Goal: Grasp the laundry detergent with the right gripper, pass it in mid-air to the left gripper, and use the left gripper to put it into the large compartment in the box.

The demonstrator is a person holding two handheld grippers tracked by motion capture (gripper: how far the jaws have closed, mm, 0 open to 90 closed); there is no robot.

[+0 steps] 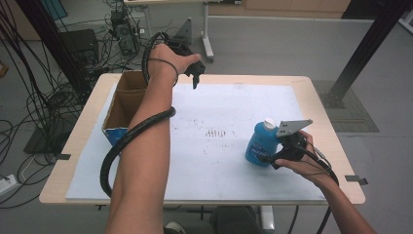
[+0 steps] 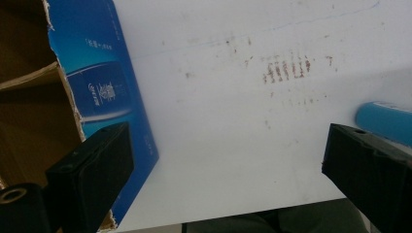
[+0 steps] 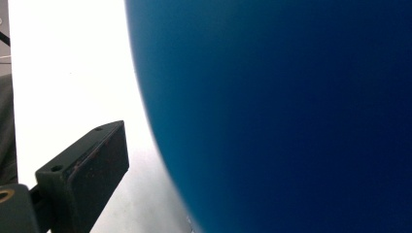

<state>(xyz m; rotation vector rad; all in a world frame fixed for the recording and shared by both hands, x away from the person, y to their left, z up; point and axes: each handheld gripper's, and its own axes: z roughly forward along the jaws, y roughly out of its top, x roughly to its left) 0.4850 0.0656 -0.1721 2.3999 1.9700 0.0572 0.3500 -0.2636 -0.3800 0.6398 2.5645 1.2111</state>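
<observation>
Blue bottle (image 1: 261,142) upright between spread right gripper (image 1: 273,158) jaws, left gripper (image 1: 195,78) spread, empty

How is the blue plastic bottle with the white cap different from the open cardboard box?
The blue plastic bottle with the white cap stands capped near the table's right side; the open cardboard box sits at the left edge. The bottle is rounded, the box square-cornered and larger. The right gripper is at the bottle; the box is untouched. Both show blue.

Bare forearms; black tools, blocky jaws with screw holes, ribbed black cable (image 1: 127,137)
</observation>
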